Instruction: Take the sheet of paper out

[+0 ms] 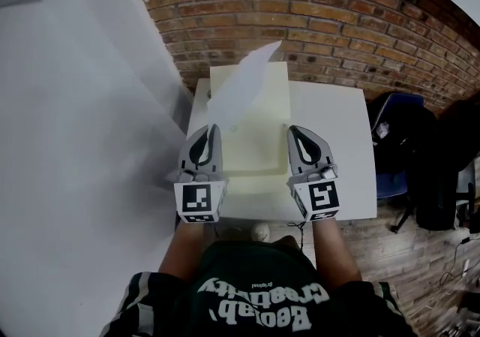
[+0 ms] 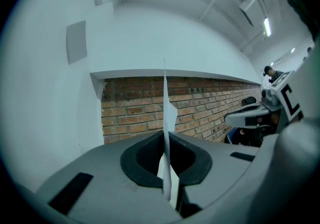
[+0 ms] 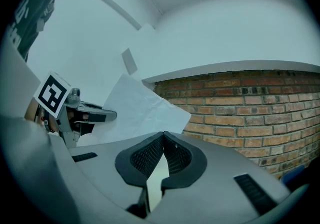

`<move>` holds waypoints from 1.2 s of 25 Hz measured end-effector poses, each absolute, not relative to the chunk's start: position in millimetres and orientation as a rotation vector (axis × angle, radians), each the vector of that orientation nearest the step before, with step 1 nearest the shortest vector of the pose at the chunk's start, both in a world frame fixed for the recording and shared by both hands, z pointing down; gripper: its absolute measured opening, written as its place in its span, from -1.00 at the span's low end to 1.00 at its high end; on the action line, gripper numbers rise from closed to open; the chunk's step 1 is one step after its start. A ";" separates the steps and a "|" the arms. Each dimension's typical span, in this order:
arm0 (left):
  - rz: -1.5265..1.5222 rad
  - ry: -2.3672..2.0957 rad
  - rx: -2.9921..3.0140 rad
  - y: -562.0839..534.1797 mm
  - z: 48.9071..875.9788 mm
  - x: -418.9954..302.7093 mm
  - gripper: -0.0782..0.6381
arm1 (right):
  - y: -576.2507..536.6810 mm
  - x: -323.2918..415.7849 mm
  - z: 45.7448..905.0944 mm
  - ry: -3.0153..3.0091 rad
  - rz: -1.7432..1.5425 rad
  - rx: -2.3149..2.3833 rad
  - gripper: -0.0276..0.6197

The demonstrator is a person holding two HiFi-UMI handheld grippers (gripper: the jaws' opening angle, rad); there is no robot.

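Paper (image 2: pixel 170 117) clamped edge-on in left gripper (image 2: pixel 165 137), broad overhead.

Looking like lab or studio workspace, not home. Bare brick wall (image 1: pixel 315 13) running behind small white table (image 1: pixel 334 125); plain white wall (image 1: pixel 75 140) rising at left. Blue office chair (image 1: pixel 388 182) standing beside table, dark bags (image 1: pixel 427 163) piling against it. Cables (image 1: pixel 454 272) trailing over wood-plank floor (image 1: pixel 390 245). Strip lights (image 2: pixel 265 26) glowing overhead. Marker cubes riding on left gripper (image 1: pixel 216 127) and right gripper (image 1: pixel 291 129), suggesting recording set-up.
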State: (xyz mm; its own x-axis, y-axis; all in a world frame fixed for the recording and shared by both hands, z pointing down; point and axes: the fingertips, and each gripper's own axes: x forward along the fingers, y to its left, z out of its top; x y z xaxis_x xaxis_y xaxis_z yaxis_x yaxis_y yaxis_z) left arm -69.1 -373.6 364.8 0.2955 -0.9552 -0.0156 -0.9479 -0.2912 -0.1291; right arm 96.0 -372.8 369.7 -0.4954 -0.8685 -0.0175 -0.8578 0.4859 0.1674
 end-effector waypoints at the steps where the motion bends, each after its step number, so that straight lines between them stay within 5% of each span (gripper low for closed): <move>1: -0.094 1.800 -2.431 -373.7 365.1 -70.5 -0.78 | -372.9 94.1 368.6 -2.659 -0.239 1.538 -0.93; 30: -0.117 1.844 -2.419 -370.0 369.9 -80.8 -0.78 | -374.1 83.3 368.2 -2.680 -0.261 1.501 -0.93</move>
